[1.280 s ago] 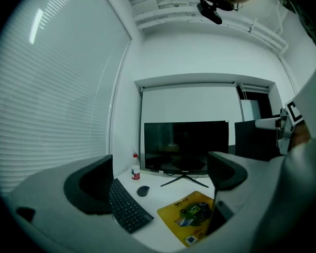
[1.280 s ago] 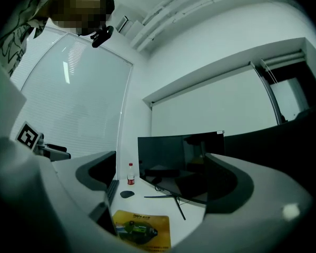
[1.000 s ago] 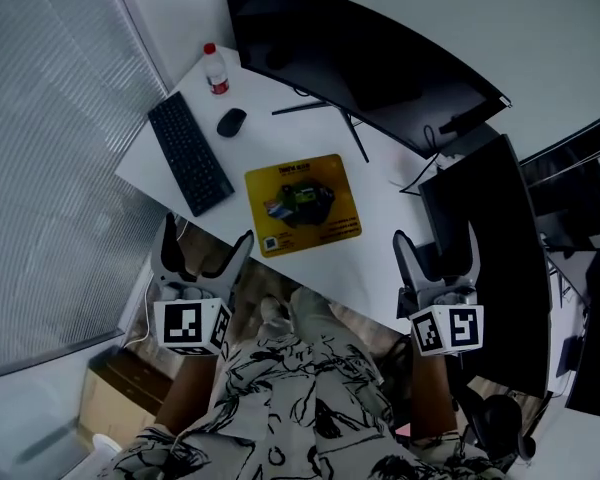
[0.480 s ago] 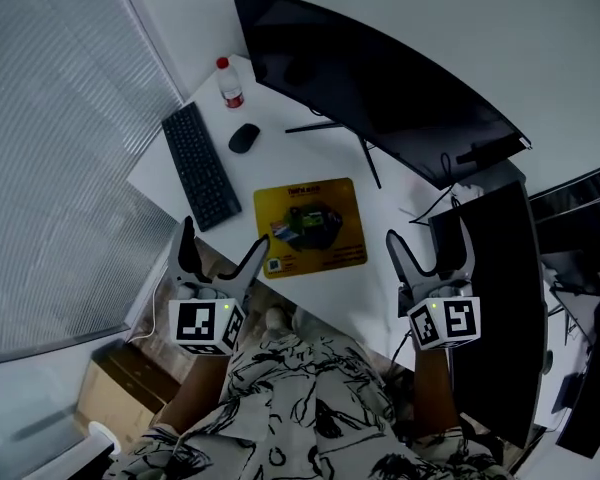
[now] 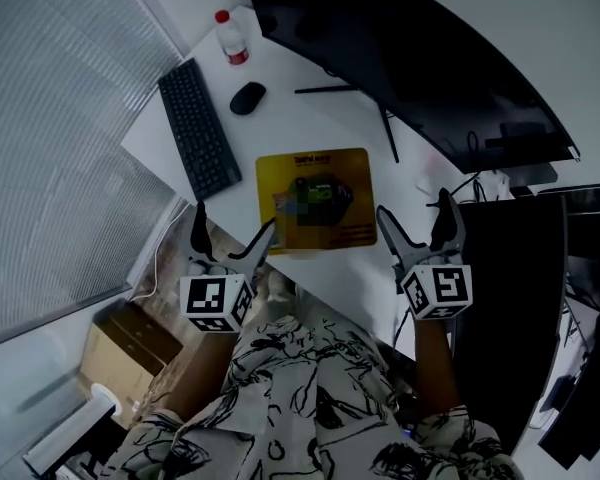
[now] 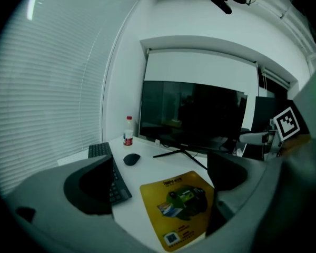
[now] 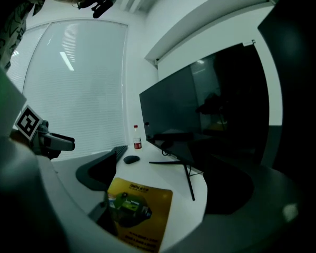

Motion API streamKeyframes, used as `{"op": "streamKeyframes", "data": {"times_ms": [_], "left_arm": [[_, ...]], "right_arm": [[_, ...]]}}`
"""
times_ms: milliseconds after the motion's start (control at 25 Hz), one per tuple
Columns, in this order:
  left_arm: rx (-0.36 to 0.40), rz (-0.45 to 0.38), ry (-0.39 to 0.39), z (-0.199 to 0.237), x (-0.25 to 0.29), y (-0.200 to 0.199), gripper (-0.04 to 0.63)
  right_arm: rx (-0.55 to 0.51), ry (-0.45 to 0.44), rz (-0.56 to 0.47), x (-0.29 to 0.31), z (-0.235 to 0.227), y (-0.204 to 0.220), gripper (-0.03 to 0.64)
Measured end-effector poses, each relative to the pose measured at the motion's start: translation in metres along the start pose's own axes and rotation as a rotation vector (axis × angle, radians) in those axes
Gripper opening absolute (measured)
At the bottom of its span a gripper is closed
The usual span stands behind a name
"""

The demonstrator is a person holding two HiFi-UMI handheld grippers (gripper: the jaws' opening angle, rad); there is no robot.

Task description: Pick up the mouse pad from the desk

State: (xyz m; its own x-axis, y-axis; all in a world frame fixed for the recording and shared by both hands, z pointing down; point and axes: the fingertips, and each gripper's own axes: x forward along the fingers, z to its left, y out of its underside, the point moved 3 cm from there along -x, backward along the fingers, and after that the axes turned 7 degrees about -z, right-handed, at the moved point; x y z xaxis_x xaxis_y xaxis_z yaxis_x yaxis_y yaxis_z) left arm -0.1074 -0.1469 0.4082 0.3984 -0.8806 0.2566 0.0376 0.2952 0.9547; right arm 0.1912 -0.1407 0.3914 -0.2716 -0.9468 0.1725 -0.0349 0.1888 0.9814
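Note:
A yellow mouse pad (image 5: pixel 317 199) with a dark picture lies flat on the white desk (image 5: pixel 280 123), near its front edge. It also shows in the left gripper view as the mouse pad (image 6: pixel 181 207) and in the right gripper view as the mouse pad (image 7: pixel 137 210). My left gripper (image 5: pixel 227 238) hangs open just off the desk's front edge, left of the pad. On the pad's right, my right gripper (image 5: pixel 415 224) is open too, above the desk edge. Neither gripper touches the pad or holds anything.
A black keyboard (image 5: pixel 196 126), a black mouse (image 5: pixel 247 97) and a red-capped bottle (image 5: pixel 231 37) sit at the desk's left. A large dark monitor (image 5: pixel 420 53) on a thin stand (image 5: pixel 355 98) fills the back. A dark tower (image 5: pixel 510 298) stands on the right, a cardboard box (image 5: pixel 130 343) on the floor.
Both grippers have moved forward toward the desk's front edge and now flank the mouse pad. The head view has shifted, so the desk sits lower in frame. Jaws stayed open.

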Motion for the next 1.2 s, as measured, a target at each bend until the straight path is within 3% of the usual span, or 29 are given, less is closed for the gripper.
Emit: {"op": "streamKeyframes", "data": {"times_ms": [160,440,840,1200], "left_arm": [[-0.018,0.094,-0.027,0.004,0.016,0.04,0.546],[-0.096,0.188,-0.03,0.006,0.047,0.096,0.546],[-0.155,0.358,-0.09,0.013,0.081,0.171,0.506],[-0.127,0.457,-0.161,0.017,0.091,0.201,0.447]], "right_arm": [[0.022,-0.034,0.079,0.024,-0.005,0.041,0.512],[0.047,-0.08,0.208,0.059,-0.011,0.105,0.512],[0.042,-0.085,0.381,0.089,-0.021,0.17,0.487],[0.04,-0.083,0.531,0.1,-0.019,0.218,0.409]]}}
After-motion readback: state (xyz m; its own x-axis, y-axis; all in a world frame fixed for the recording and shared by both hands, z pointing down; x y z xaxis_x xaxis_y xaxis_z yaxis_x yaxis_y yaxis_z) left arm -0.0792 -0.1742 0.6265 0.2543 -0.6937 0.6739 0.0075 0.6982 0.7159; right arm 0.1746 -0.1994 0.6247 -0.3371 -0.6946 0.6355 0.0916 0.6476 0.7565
